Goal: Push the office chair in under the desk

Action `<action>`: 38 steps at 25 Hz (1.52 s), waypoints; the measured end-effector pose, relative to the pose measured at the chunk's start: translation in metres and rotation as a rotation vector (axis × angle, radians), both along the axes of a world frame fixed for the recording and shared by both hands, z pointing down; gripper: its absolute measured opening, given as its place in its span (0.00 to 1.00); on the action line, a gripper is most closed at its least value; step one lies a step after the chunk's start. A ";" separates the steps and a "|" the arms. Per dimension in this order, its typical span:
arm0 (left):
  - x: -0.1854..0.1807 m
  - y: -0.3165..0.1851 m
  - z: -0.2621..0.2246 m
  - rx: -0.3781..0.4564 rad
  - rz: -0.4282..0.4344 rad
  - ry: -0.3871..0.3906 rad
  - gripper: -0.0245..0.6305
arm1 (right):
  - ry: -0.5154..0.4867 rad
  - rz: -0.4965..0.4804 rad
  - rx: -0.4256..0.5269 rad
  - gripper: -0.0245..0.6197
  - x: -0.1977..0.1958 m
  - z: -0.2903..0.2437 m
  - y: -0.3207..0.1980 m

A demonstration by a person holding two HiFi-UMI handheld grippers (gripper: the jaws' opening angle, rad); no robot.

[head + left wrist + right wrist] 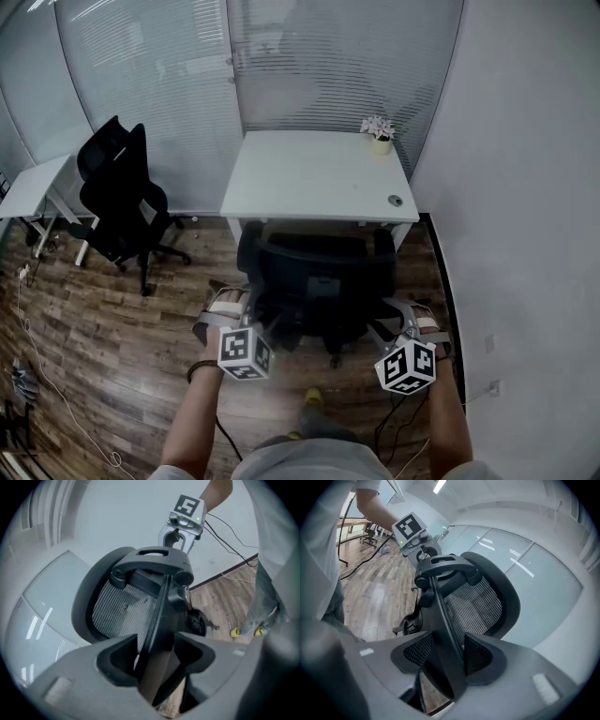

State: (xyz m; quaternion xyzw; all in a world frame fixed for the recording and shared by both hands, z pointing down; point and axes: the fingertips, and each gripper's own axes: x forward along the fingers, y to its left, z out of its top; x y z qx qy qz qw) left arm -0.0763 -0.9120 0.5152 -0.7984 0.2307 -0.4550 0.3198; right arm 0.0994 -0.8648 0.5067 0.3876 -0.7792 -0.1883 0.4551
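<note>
**Left gripper (228,307) and right gripper (413,317) clamp the office chair (319,281) short of the desk (319,178)**

Both grippers grip the backrest (317,267), one on each side rim. In the left gripper view, the left gripper (157,663) has its jaws set wide, with the rim's edge running between them and only a sliver of light at one pad. In the right gripper view, the right gripper (445,658) has both pads snug against the opposite rim. The chair stands squarely before the white desk, its back to the person and its front at the near edge. How far under it reaches I cannot tell.

Risks, as I judge them:
- An uneven shove from either hand would swing the wheeled base (330,349) and drive an armrest (248,246) into the desk edge or a leg.
- Pushing this high up may tip the backrest instead of rolling the chair, or let a rim slip from the jaws.
- A hard knock could topple the potted plant (379,131).
- The trailing cables (394,427) near the person's feet could snag.
- The wall (525,206) is close on the right.

Count: two grippers, two chairs including the spare chair (122,197), two desks including the side desk (33,186), and one plant.
</note>
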 end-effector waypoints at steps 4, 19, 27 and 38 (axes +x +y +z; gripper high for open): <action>0.007 -0.011 0.002 0.002 -0.010 0.003 0.41 | -0.003 -0.003 0.002 0.37 0.007 0.002 -0.014; 0.018 -0.033 0.001 0.008 -0.027 0.005 0.41 | -0.003 0.009 -0.001 0.39 0.020 0.003 -0.041; 0.022 -0.036 0.002 0.003 -0.032 0.017 0.41 | -0.012 0.004 0.007 0.39 0.023 0.003 -0.044; 0.030 -0.024 -0.022 -0.144 -0.062 0.280 0.49 | -0.288 0.033 0.043 0.38 0.029 -0.032 -0.030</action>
